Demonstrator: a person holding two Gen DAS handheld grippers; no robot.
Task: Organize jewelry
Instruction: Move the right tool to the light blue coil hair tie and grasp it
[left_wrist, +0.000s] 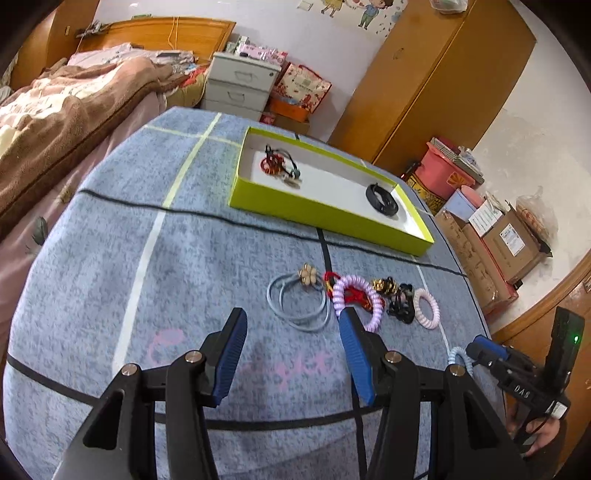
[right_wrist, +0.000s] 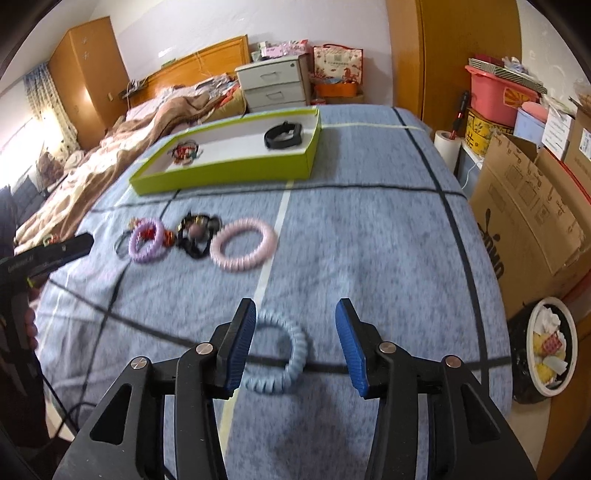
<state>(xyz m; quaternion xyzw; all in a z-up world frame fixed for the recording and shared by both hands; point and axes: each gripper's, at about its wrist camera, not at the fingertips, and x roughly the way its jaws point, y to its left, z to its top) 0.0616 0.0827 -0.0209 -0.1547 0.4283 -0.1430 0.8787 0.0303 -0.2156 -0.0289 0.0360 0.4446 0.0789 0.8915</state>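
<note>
Right under the right gripper sits a pale blue spiral hair tie, lying flat on the blue cloth-covered table. Its fingers are spread wide with the coil between them, closer to the left finger, and nothing is gripped yet. The left gripper is also wide and empty, hovering near the little pile further out: a grey-blue elastic with a flower charm, a lilac spiral tie, some red and black bits, and a pink spiral tie.

Target's obviously the lime green box lid at the far side of the table. It already has a red-and-black tangle at one end and a black band at the other.

My two cents on the grab: shift right a touch so the coil is centred, drop low enough that the fingers catch the ring's side and not just air, then close gently. Those coils are springy and will squirt out if pinched off-centre. Lift clear of the box wall before moving over it.
</note>
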